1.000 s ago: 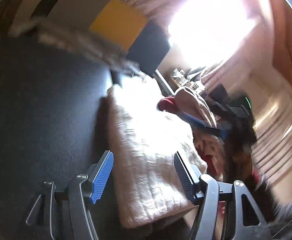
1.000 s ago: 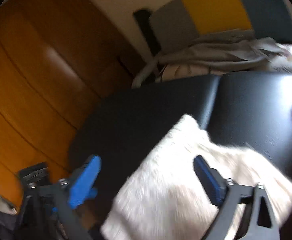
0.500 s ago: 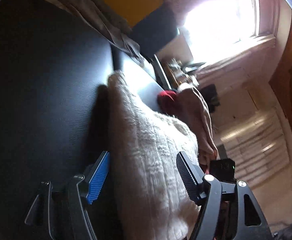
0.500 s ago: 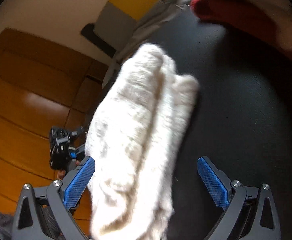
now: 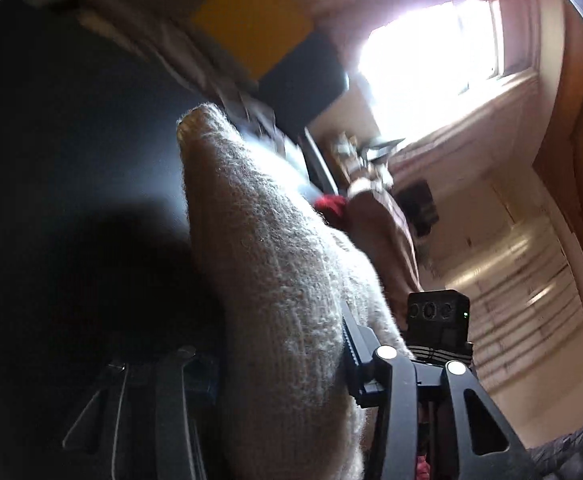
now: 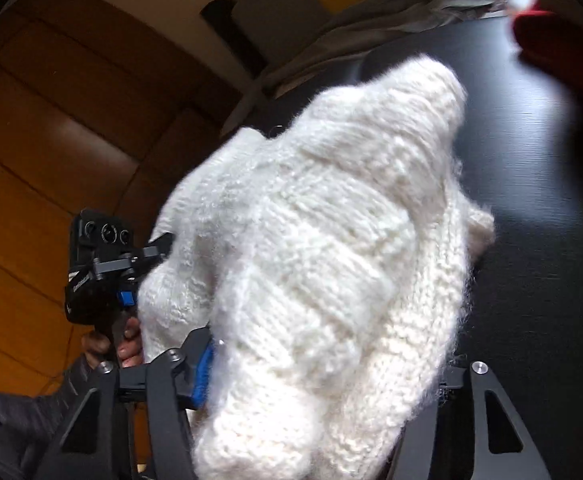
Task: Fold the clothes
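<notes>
A thick white knitted sweater (image 6: 331, 248), folded into a bundle, hangs between both grippers above the black table (image 6: 539, 168). In the left wrist view the sweater (image 5: 275, 280) fills the gap between the jaws of my left gripper (image 5: 279, 364), which is shut on it. My right gripper (image 6: 323, 364) is shut on the other end of the bundle; its right finger is hidden behind the wool. The left gripper (image 6: 139, 276) also shows in the right wrist view, clamped on the sweater's far edge.
A red garment (image 6: 551, 36) and a pinkish-brown one (image 5: 383, 232) lie on the table's far side. Grey cloth (image 6: 391, 16) and a yellow and grey cushion (image 5: 251, 36) are at the back. Wooden panelling (image 6: 51, 160) stands to the left.
Both grippers have closed on the sweater, which lay between open jaws before. The bundle has been lifted off the table and bunched up between them.
</notes>
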Demonstrator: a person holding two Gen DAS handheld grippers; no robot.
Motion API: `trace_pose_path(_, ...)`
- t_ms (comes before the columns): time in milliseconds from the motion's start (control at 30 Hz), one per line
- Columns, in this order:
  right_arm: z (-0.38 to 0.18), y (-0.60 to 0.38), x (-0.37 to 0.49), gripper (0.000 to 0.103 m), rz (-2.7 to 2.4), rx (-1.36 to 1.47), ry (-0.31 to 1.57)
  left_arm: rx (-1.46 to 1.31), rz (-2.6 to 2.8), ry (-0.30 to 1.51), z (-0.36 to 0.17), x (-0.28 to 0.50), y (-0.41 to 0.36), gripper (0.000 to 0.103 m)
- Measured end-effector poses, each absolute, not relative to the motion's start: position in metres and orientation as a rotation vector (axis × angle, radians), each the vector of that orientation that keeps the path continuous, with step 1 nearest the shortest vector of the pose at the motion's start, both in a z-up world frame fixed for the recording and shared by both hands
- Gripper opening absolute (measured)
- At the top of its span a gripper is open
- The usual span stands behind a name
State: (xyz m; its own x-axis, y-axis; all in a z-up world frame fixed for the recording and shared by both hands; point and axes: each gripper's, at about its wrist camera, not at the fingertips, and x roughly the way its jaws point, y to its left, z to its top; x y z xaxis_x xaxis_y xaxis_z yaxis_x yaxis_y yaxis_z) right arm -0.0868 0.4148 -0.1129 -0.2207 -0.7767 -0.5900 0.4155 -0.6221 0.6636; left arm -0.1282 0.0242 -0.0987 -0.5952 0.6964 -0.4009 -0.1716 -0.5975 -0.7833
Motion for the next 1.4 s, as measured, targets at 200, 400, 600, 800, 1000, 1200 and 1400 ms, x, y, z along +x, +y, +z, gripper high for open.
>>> trace_pose_path(200, -0.085, 0.312, -0.1, 0.058, -1.762, 1.157, -0.389, -0.703, 2.466, -1.063, -0.044, -0.057, -0.097, 0.045)
trace_pose_path(400, -0.058, 0.129, -0.121, 0.058, -1.574, 1.088, -0.176, -0.541, 2.796, -1.159, -0.021, 0.008, -0.22, 0.045)
trace_pose_path(600, -0.049, -0.054, -0.136, 0.058, -1.418, 1.05, 0.063, -0.722, 3.029, -1.368, -0.065, 0.025, -0.333, 0.046)
trace_pose_path(800, -0.111, -0.158, -0.112, 0.062, -1.519, 1.042, 0.537, -1.126, 3.312, -1.235, -0.11, 0.013, -0.348, 0.052)
trace_pose_path(1000, -0.105, -0.173, -0.108, 0.068, -1.507, 1.007, 0.603, -1.16, 3.345, -1.219, -0.096, 0.024, -0.351, 0.051)
trace_pose_path(1200, -0.064, -0.131, -0.113, 0.071, -1.551, 0.921, 0.596, -0.973, 3.516, -1.004, -0.05, 0.029, -0.317, 0.049)
trace_pose_path(1400, -0.047, -0.19, -0.119, 0.076, -1.411, 0.686, 0.743, -0.936, 3.419, -0.95, -0.041, -0.02, -0.311, 0.05)
